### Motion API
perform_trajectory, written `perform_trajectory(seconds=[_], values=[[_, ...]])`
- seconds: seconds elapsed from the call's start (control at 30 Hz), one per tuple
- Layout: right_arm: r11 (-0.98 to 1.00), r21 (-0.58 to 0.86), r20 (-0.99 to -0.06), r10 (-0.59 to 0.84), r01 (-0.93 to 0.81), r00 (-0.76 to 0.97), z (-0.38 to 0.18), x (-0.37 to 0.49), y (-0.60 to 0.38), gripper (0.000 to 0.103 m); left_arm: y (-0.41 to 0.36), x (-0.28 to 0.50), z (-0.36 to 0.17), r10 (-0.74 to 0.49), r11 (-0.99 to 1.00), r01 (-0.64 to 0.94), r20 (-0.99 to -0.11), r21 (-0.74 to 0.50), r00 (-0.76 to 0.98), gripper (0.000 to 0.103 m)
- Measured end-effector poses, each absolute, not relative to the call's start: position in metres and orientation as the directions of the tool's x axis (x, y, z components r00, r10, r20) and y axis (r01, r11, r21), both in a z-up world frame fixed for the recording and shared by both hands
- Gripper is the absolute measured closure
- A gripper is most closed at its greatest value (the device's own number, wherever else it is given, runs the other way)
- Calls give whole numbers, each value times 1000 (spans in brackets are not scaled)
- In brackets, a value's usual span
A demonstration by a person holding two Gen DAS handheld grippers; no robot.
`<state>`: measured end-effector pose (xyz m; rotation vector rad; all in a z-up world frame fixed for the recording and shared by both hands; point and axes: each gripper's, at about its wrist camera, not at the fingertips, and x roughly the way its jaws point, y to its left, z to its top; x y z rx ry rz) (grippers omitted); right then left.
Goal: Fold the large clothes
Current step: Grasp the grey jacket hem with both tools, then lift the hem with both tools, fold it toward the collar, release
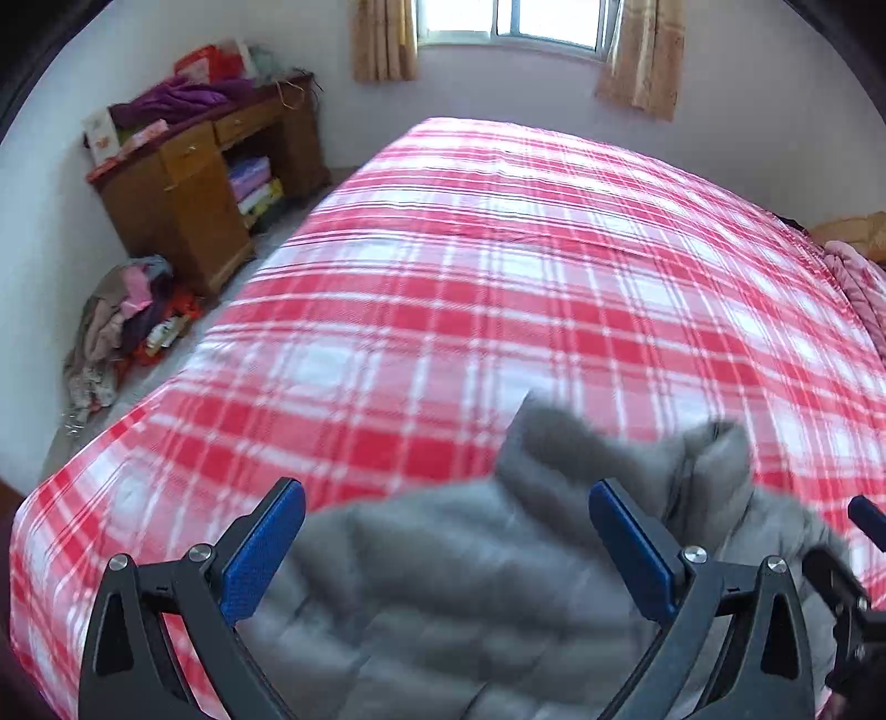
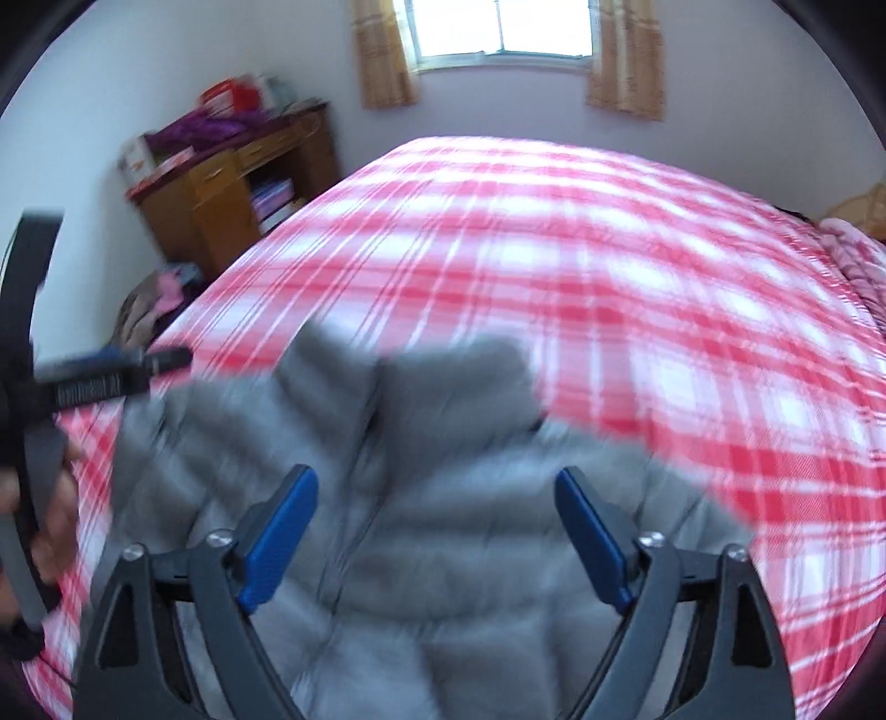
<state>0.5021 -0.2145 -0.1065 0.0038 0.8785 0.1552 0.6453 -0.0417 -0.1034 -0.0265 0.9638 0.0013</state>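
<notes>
Grey padded jacket [image 1: 459,581] lies on the near end of the bed [image 1: 498,266], filling the lower middle of both views; it is blurred, with a raised fold or collar standing up toward the centre of the frame. Red and white checked cloth covers the bed and stretches away to the far wall.

At the bottom of the left wrist view the left gripper [image 1: 447,545] has its blue pads spread wide. The jacket shows in the gap between them, but the pads press on nothing. The right gripper [image 2: 437,531] at the bottom of the right wrist view is likewise spread wide above the jacket, gripping nothing.

At the left edge of the right wrist view a hand [image 2: 52,520] grasps the other tool's handle.

A wooden desk [image 1: 188,188] stands in the upper left of the frame, piled with purple cloth and boxes. A heap of clothes [image 1: 122,327] lies on the floor below it. A window [image 1: 515,22] with tan curtains [image 1: 642,61] sits at top centre.
</notes>
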Motion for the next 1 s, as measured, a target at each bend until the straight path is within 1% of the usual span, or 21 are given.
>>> perform_trajectory(seconds=[0.1, 0.2, 0.37, 0.53, 0.57, 0.6, 0.63, 0.67, 0.7, 0.73, 0.77, 0.8, 0.9, 1.0], values=[[997, 51, -777, 75, -56, 625, -103, 551, -227, 8, -57, 679, -107, 6, 1000, -9, -824, 1, 567, 1], [998, 65, -811, 66, -23, 581, -113, 587, -232, 8, -69, 709, -127, -2, 1000, 19, -857, 9, 516, 1], [998, 62, -859, 63, -20, 508, -137, 627, -234, 8, -84, 731, -161, 30, 997, 51, -886, 61, 463, 1], [997, 39, -900, 65, -70, 431, -160, 636, -231, 8, -84, 725, -172, -3, 994, 98, -894, 46, 447, 2], [996, 34, -905, 64, -79, 420, -163, 637, -232, 8, -82, 724, -171, -25, 995, 100, -896, 22, 444, 7], [996, 36, -909, 68, -84, 411, -165, 637, -234, 10, -80, 723, -171, -49, 995, 103, -897, -4, 439, 12], [995, 46, -911, 78, -87, 405, -166, 636, -236, 13, -78, 720, -170, -84, 993, 112, -900, -40, 427, 29], [994, 55, -913, 87, -91, 400, -166, 634, -238, 22, -78, 717, -170, -117, 989, 129, -903, -69, 414, 51], [993, 66, -915, 100, -99, 390, -166, 630, -239, 40, -80, 713, -170, -139, 985, 149, -906, -86, 400, 61], [992, 69, -920, 106, -110, 378, -167, 628, -239, 50, -81, 709, -171, -153, 982, 163, -908, -96, 391, 75], [989, 69, -926, 111, -128, 360, -169, 624, -238, 72, -82, 703, -168, -158, 980, 174, -905, -95, 395, 80], [988, 62, -930, 108, -141, 352, -169, 620, -237, 82, -82, 695, -162, -157, 979, 182, -897, -87, 413, 81], [986, 22, -919, 85, -166, 384, -160, 602, -236, 89, -76, 670, -143, -190, 970, 221, -869, -96, 457, 86], [983, -2, -905, 77, -185, 419, -145, 580, -240, 92, -67, 645, -125, -210, 964, 250, -844, -93, 494, 90]])
